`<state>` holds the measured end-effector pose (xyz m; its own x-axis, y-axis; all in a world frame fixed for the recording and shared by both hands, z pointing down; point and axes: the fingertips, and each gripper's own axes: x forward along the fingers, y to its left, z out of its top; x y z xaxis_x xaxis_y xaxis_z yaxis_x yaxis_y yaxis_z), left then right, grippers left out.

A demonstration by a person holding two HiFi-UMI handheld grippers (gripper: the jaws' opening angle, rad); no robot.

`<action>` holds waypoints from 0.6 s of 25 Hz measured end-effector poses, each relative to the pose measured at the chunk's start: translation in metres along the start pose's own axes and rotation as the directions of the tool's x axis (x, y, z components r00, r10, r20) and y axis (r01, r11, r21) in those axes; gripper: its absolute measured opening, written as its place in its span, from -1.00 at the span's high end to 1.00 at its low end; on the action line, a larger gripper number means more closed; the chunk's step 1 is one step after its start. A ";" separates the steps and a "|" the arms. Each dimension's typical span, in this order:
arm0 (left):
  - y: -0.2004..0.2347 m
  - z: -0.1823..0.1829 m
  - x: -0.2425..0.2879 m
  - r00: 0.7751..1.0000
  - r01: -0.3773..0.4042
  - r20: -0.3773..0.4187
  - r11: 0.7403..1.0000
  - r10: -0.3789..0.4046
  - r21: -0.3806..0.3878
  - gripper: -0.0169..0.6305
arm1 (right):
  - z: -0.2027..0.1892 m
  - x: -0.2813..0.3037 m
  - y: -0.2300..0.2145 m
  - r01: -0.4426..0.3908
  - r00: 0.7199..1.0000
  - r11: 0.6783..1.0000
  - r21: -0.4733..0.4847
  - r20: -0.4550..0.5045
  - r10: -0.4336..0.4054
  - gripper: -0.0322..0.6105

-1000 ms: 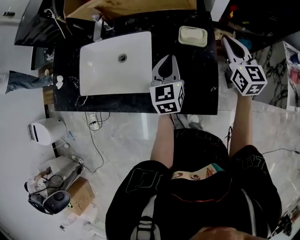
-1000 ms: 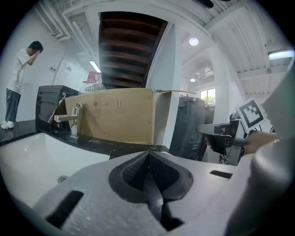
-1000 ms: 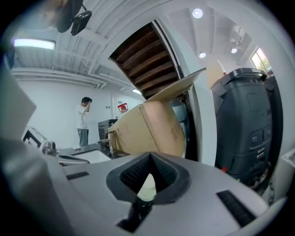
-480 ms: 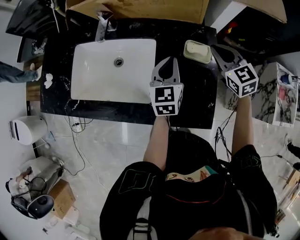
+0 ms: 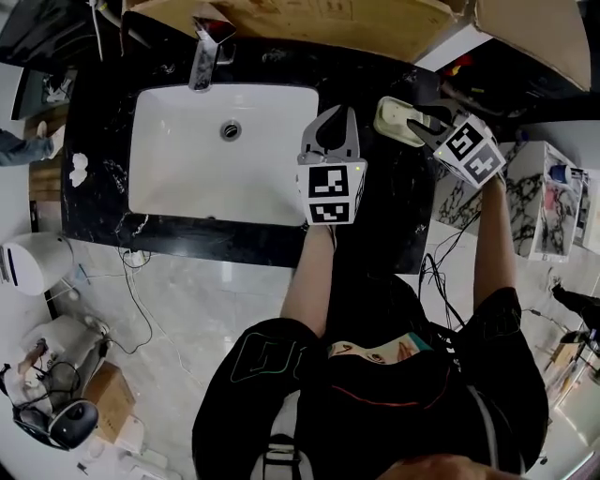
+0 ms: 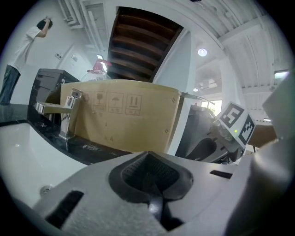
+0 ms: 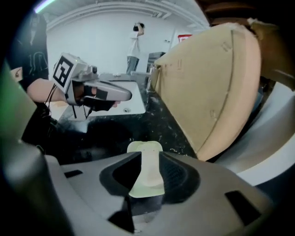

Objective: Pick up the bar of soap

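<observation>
A: The right tongs (image 5: 422, 124): how do they stand?

B: Parted. Their jaws have just been opening, and they point steeply down at the soap dish (image 5: 384, 117). In the right gripper view the bar of soap (image 7: 148, 171) shows in the gap between the two jaws, but the pads are not pressing on it.

A: Where exactly is the bar, then?

B: It lies in the pale green dish. The dish sits on the black marbled bench (image 5: 375, 220), to the right of the white sink (image 5: 187, 159) and close to the cardboard box (image 5: 309, 19) at the back.

A: And the left tongs?

B: The left tongs (image 5: 345, 114) are closed, with the jaw tips meeting and nothing between them. They hover over the bench by the sink's right rim, pointing toward the box. They are near the dish but not touching it.

A: Can each pair see the other?

B: Yes. The left gripper view catches the right marker cube off to its right, and the right gripper view shows the left tongs over the sink's edge.

A: Anything else around?

B: A chrome faucet (image 5: 202, 56) stands at the back edge of the sink, with the drain (image 5: 230, 129) just in front of it. A person (image 7: 136, 39) stands in the background beyond the bench. Cables (image 5: 141, 281) trail across the pale floor below the bench's front edge.
</observation>
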<state>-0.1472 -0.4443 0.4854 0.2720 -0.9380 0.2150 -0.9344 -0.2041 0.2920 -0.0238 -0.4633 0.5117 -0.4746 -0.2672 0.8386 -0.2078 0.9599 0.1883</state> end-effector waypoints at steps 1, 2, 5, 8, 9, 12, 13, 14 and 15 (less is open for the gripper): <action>0.000 -0.002 0.004 1.000 0.009 -0.005 1.000 -0.009 -0.004 0.92 | -0.003 0.005 0.002 -0.026 0.999 0.999 -0.021 -0.037 0.025 0.50; -0.001 -0.004 0.009 1.000 0.018 -0.011 1.000 -0.018 -0.007 0.92 | -0.006 0.010 0.003 -0.047 0.997 0.998 -0.039 -0.070 0.044 0.47; 0.000 -0.009 0.021 0.999 0.036 -0.025 0.999 -0.036 -0.017 0.92 | -0.011 0.023 0.003 -0.090 0.986 0.994 -0.067 -0.145 0.079 0.40; 0.000 -0.011 0.030 0.998 0.048 -0.034 0.998 -0.049 -0.027 0.92 | -0.016 0.034 0.004 -0.136 0.970 0.988 -0.078 -0.214 0.117 0.34; 0.000 -0.012 0.032 0.998 0.050 -0.036 0.998 -0.051 -0.028 0.92 | -0.018 0.037 0.005 -0.154 0.963 0.984 -0.088 -0.237 0.130 0.32; 0.005 -0.013 0.038 0.998 0.053 -0.043 0.998 -0.055 -0.033 0.92 | -0.024 0.046 0.006 -0.212 0.936 0.969 -0.125 -0.310 0.165 0.27; 0.007 -0.013 0.039 0.998 0.053 -0.044 0.998 -0.054 -0.035 0.92 | -0.026 0.048 0.006 -0.229 0.928 0.964 -0.138 -0.331 0.173 0.26; 0.010 -0.013 0.040 0.998 0.051 -0.043 0.998 -0.053 -0.036 0.92 | -0.027 0.051 0.007 -0.244 0.920 0.959 -0.146 -0.349 0.181 0.26; 0.012 -0.013 0.041 0.998 0.050 -0.042 0.998 -0.051 -0.037 0.92 | -0.028 0.054 0.008 -0.259 0.912 0.954 -0.152 -0.364 0.189 0.26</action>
<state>-0.1443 -0.4812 0.5100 0.3290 -0.9137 0.2385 -0.9106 -0.2401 0.3363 -0.0274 -0.4676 0.5723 -0.1604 -0.0310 0.9866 0.0542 0.9977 0.0402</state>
